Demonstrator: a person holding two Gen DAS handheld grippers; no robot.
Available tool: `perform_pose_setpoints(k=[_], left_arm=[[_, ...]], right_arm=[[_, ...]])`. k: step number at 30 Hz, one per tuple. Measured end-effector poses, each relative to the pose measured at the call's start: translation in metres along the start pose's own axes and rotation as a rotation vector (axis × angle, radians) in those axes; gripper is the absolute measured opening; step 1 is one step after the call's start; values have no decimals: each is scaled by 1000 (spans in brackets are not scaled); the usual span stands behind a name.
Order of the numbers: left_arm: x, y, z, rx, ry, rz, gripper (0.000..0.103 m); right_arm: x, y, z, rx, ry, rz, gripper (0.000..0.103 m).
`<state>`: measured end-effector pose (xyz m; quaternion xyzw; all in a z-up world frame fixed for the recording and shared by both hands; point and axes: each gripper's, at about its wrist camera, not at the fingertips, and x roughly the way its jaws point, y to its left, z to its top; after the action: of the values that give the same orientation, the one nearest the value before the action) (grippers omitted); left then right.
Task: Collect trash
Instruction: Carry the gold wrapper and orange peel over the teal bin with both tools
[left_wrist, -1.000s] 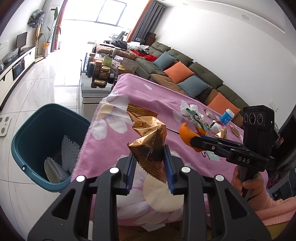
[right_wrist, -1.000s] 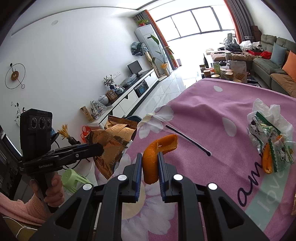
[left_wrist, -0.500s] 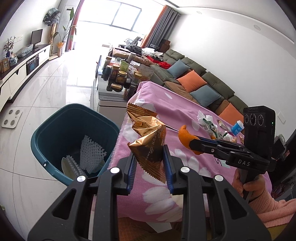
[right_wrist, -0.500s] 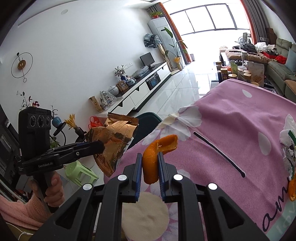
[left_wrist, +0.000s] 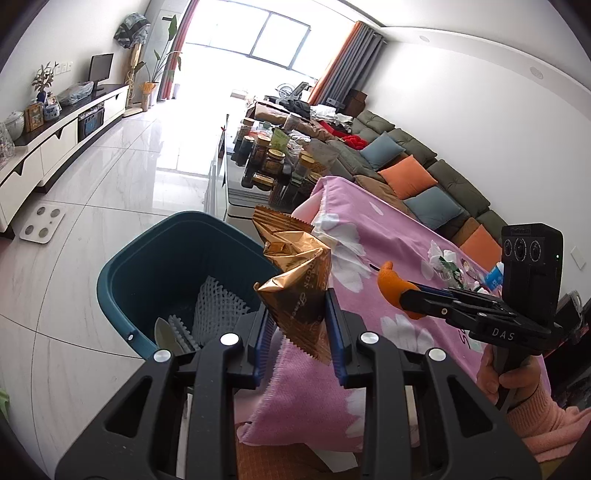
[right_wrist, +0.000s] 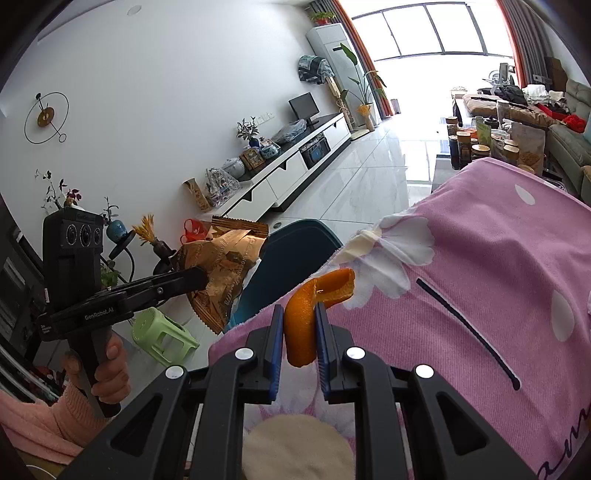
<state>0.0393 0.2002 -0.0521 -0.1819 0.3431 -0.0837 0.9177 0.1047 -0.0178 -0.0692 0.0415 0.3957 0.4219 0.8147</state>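
Note:
My left gripper (left_wrist: 297, 314) is shut on a crumpled gold snack wrapper (left_wrist: 295, 273), held in the air over the near rim of a teal bin (left_wrist: 122, 291) on the floor. White foam netting (left_wrist: 214, 306) lies inside the bin. My right gripper (right_wrist: 299, 328) is shut on a curled orange peel (right_wrist: 306, 310) above the left edge of the pink flowered cloth (right_wrist: 480, 258). In the left wrist view the right gripper (left_wrist: 410, 295) and its peel (left_wrist: 391, 282) hang to the right, over the cloth. More wrappers (left_wrist: 447, 264) lie farther back on the cloth.
A low table with several jars (left_wrist: 269, 158) stands beyond the bin. A long sofa with cushions (left_wrist: 424, 177) runs along the right wall. A green stool (right_wrist: 162, 332) sits on the tiled floor by the left hand. A white cabinet (right_wrist: 295, 170) lines the far wall.
Both grippers have swung left from over the cloth toward the bin, each keeping hold of its piece. The wrapper now hangs over the bin's rim rather than over the cloth.

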Motion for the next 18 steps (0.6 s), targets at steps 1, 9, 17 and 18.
perform_pose_setpoints(k=[1,9,17,18], left_arm=[[1,4,1,-6,-1,5,27],[7,25,4,-37,2,49,27],[17,38,3,-58,6,78,27],[18,39,3,-62,7,80,27]], right_arm=[[3,2,2,-2,4,3,15],[21,13,13,-28,29,28,15],[41,29,22,-61,59,52,15],[45,31,25,-64,64,56,15]])
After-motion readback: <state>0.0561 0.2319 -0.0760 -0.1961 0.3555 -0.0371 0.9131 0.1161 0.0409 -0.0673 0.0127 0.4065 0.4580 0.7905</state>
